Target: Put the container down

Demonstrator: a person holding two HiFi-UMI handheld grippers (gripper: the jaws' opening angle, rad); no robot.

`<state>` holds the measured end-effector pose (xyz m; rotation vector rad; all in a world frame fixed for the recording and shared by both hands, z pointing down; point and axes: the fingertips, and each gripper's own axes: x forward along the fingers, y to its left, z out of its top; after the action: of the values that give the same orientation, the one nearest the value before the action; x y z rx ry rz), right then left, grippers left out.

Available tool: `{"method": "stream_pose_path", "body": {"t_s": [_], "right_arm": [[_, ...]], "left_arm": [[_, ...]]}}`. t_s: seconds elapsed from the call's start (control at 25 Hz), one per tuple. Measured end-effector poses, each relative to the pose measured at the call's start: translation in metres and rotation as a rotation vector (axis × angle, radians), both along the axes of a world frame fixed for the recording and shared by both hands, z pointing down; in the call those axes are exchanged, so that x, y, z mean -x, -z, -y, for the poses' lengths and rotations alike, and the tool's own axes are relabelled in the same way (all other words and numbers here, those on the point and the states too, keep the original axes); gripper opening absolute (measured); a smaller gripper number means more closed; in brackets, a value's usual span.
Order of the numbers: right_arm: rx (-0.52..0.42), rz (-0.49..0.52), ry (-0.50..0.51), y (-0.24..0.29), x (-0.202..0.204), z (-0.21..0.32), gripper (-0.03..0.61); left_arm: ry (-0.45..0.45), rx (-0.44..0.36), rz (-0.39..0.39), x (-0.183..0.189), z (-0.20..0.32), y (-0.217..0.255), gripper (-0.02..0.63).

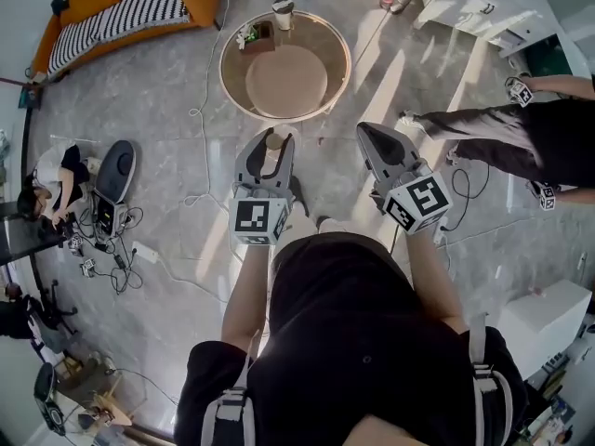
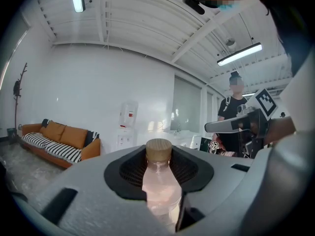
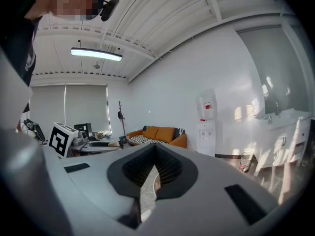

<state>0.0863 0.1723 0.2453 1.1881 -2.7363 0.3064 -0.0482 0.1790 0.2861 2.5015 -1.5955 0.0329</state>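
A clear container [image 2: 160,191] with a round wooden lid [image 2: 159,149] stands upright between the jaws of my left gripper [image 2: 159,168], which is shut on it. In the head view the left gripper [image 1: 270,149] is held in the air short of a round brown table [image 1: 232,77], and only the lid [image 1: 273,141] shows between its jaws. My right gripper [image 1: 374,136] hangs level with it to the right, its jaws together and nothing in them. The right gripper view shows the same, the right gripper [image 3: 155,173] with just a thin slit left between its pads.
On the table's far rim stand a capped cup [image 1: 283,13] and a small plant pot [image 1: 249,35]. An orange sofa [image 1: 130,7] lies far left. A second person [image 1: 521,128] stands at right, another sits at left [image 1: 56,179]. Cables [image 1: 200,119] trail over the floor.
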Motion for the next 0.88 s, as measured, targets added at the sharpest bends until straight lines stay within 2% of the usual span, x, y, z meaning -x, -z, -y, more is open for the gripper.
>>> {"method": "stream_pose_path", "body": {"t_s": [0.44, 0.68, 0.88], "right_arm": [[0.009, -0.022, -0.062, -0.011, 0.026, 0.053, 0.002], [0.079, -0.037, -0.064, -0.032, 0.045, 0.054, 0.002], [0.116, -0.042, -0.055, -0.052, 0.047, 0.076, 0.002]], "left_arm": [[-0.089, 0.000, 0.003, 0.018, 0.068, -0.018, 0.146], [-0.107, 0.099, -0.027, 0.029, 0.080, -0.038, 0.146], [-0.102, 0.150, -0.014, 0.033, 0.095, -0.064, 0.146]]}}
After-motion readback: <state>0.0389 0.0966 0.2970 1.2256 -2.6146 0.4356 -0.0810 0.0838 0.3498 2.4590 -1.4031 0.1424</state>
